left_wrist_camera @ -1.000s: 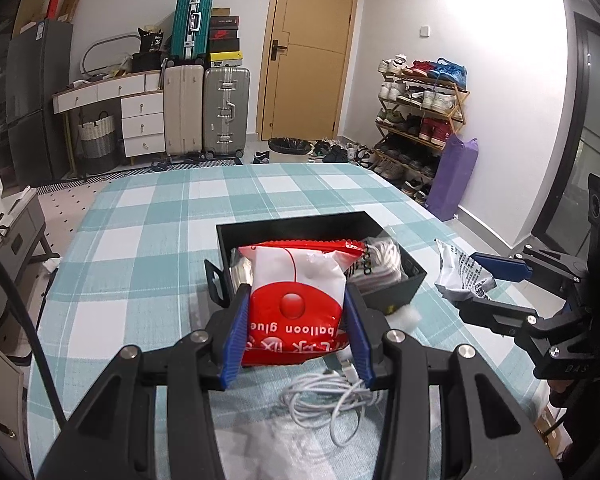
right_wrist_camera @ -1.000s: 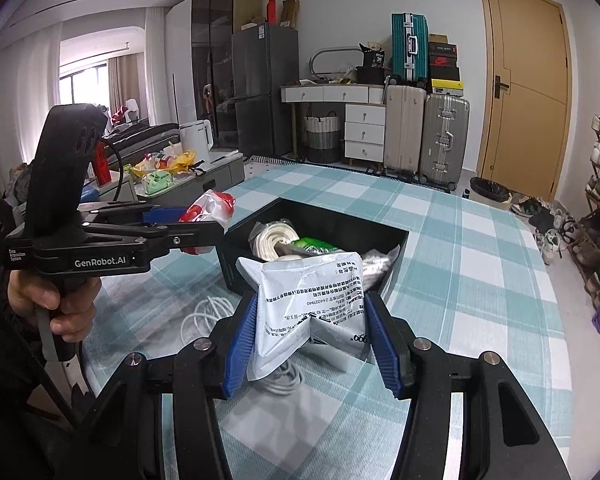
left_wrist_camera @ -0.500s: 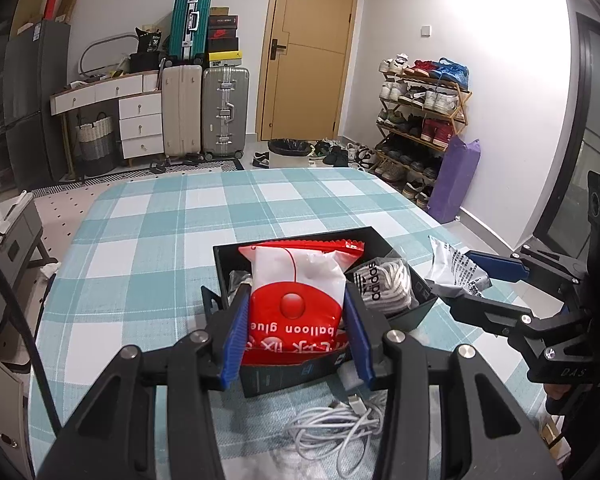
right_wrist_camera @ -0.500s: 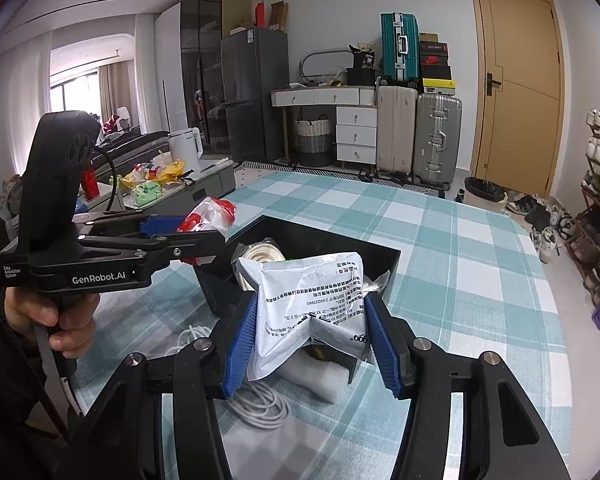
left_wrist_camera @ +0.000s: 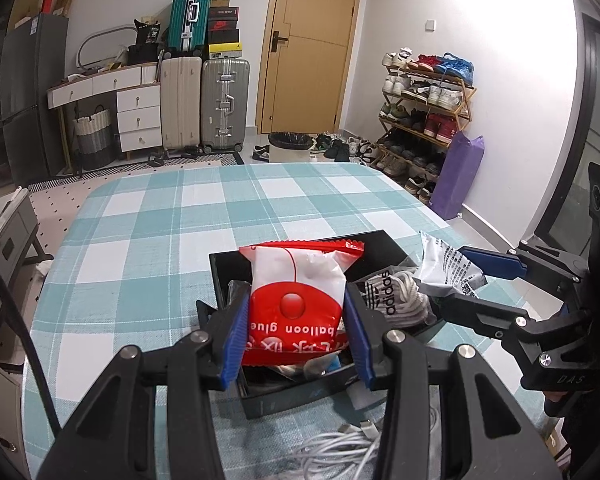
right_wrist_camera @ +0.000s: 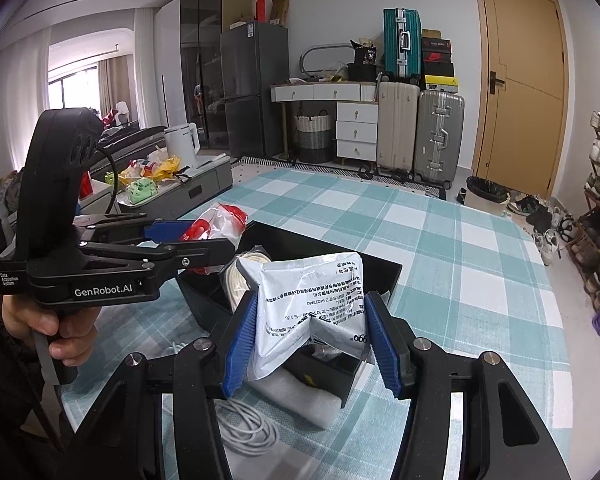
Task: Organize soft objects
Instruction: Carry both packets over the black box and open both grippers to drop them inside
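Gripping a red-and-white plastic glue packet (left_wrist_camera: 296, 304) and a grey foil pouch (right_wrist_camera: 312, 312) above the part-filled black rectangular bin (left_wrist_camera: 380, 240), both claws, left (left_wrist_camera: 296, 340) and right (right_wrist_camera: 312, 344), have yet to drop them in.

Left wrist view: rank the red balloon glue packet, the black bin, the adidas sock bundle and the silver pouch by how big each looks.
1. Black bin
2. Red balloon glue packet, though nearness to the camera inflates it
3 and 4. Adidas sock bundle and silver pouch look alike; both are partly hidden, so no ranking.

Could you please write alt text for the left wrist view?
The left gripper holds a red and white balloon glue packet over a black bin on a checked tablecloth; the right gripper holds a silver pouch.
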Demonstrator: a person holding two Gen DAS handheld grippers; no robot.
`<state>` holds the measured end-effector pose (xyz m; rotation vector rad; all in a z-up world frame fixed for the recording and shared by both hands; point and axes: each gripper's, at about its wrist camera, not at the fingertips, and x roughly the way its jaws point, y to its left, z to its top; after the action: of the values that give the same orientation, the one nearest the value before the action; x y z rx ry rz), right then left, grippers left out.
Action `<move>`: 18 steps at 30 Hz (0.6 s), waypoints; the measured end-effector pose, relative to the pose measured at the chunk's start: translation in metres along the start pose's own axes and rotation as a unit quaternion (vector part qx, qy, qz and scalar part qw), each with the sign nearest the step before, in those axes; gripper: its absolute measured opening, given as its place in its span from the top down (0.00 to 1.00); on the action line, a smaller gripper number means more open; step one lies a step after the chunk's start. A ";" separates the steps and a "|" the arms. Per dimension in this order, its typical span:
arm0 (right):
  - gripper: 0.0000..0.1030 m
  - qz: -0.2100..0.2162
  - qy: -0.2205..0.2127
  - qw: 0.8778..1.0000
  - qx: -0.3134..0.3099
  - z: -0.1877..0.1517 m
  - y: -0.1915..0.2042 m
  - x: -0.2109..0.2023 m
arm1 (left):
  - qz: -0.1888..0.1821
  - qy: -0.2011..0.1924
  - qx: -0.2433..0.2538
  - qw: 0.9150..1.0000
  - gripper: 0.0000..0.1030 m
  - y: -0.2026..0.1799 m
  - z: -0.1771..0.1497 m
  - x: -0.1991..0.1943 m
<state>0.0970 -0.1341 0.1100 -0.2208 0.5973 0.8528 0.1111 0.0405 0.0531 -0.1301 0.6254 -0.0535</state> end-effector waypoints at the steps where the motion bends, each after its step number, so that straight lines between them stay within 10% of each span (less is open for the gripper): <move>1: 0.48 0.000 0.002 1.000 0.000 0.000 0.000 0.001 | 0.000 0.002 -0.001 1.000 0.58 0.001 0.001 0.003; 18: 0.48 -0.006 0.022 1.000 -0.018 0.011 -0.002 0.036 | 0.009 0.024 0.002 1.000 0.58 0.002 0.000 0.029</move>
<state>0.1213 -0.1073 0.0980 -0.2762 0.6226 0.8491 0.1346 0.0394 0.0355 -0.1202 0.6738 -0.0407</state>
